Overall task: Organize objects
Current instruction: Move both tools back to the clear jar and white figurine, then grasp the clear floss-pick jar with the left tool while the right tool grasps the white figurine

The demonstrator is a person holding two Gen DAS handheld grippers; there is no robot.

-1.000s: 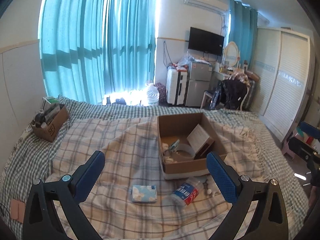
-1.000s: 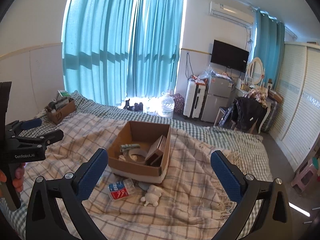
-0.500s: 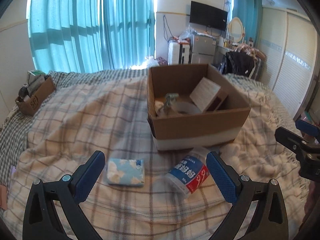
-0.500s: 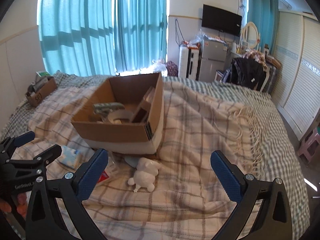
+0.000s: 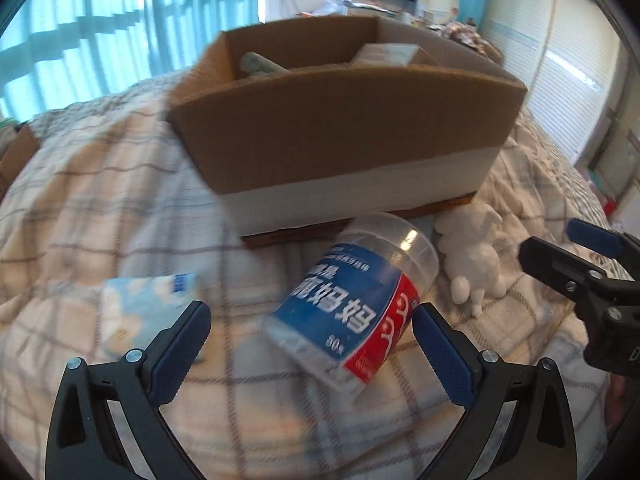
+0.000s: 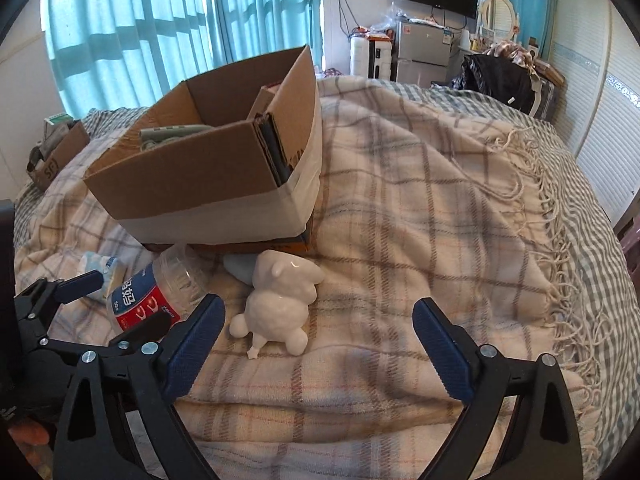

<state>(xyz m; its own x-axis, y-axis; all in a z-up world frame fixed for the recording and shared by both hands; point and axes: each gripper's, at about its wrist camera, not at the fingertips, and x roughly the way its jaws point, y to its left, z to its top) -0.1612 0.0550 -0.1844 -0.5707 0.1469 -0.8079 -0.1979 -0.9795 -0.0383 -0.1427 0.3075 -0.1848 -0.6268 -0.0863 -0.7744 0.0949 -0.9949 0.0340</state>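
Grippers and loose objects on a bed covered by a plaid blanket (image 6: 420, 208). Left gripper (image 5: 310, 344) is spread wide and holds nothing; between its blue pads lies a clear plastic jar (image 5: 352, 300) on its side, wrapped in a blue-and-red label, with one end close to the foot of the cardboard box (image 5: 340, 136). Right gripper (image 6: 318, 344) is likewise spread and empty, and is aimed at a white glossy figurine (image 6: 280, 308) lying on the blanket just in front of the box and beside the jar. A pale blue tissue pack (image 5: 144, 304) lies further to the left, near the left pad. Box already contains several items, only partly visible over its rim. Handling, as judged: the jar looks light and thin-walled, with a smooth curved surface that could roll or squirt from the pads, so a hold across the labelled middle, square to its long axis, seems safest. The figurine appears hard, slick and possibly brittle; a hold across its rounded body, rather than on the small protruding limbs, would suit it, with a gentle set-down into the box. The soft blanket gives under pressure, which may let either object shift on contact.
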